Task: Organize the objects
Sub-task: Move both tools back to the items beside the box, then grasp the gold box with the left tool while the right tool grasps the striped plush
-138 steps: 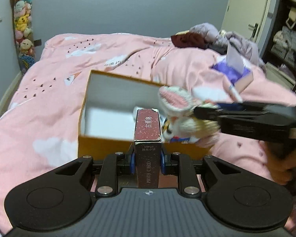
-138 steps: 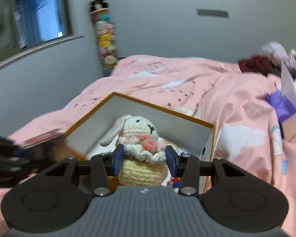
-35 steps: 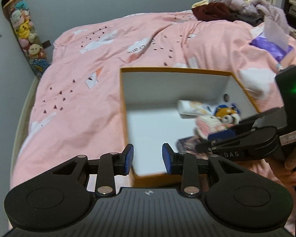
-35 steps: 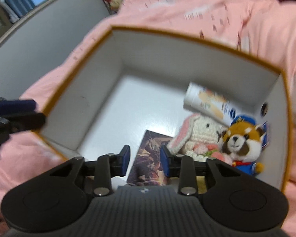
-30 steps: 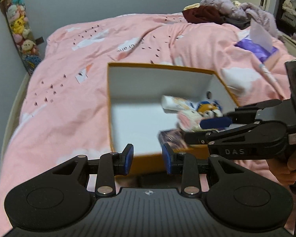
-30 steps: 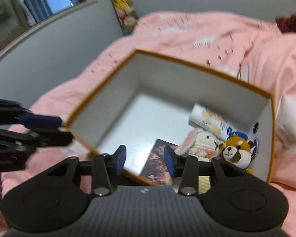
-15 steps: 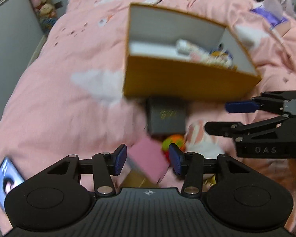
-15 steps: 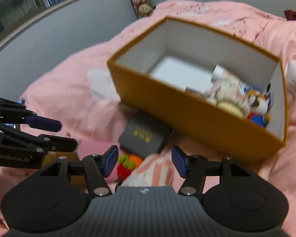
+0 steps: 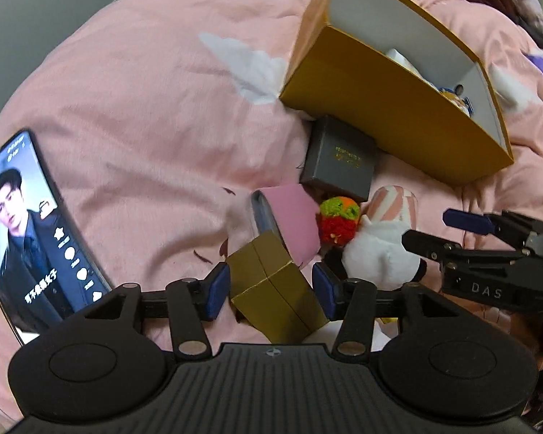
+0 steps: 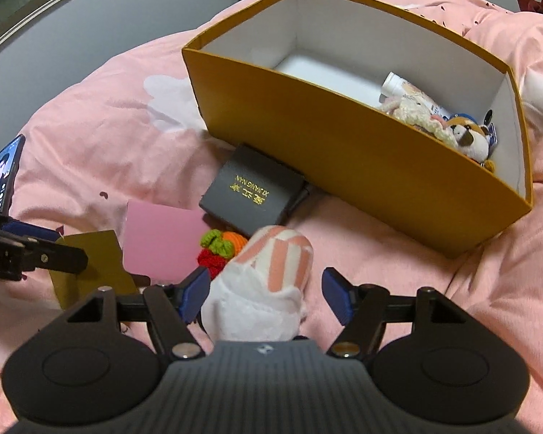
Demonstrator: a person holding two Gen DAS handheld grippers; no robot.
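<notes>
pink bedding carries everything. the orange box [image 10: 362,144] sits in the upper right of both views and already holds a crocheted bunny [image 10: 414,114], a small raccoon plush [image 10: 468,137] and a tube [image 10: 398,85]. loose items cluster just in front of it: a dark grey case [image 10: 251,190], a pink card [image 10: 159,244], a red and green crochet piece [image 10: 219,247], a gold box [image 9: 275,289] and a white plush with pink stripes [image 10: 268,282].

this looks like the pick-up step for the next pair. the left gripper [image 9: 269,291] has its jaws wide on either side of the gold box, not yet pressing it. the right gripper [image 10: 264,294] also stands wide around the striped plush, with gaps on both sides. next, each needs to close squarely; the gold box sits tilted, so it could twist out.

the plush's lower part is hidden behind the gripper body, and i cannot tell what it depicts. a lit phone [image 9: 32,238] at lower left is cut by the frame edge.
</notes>
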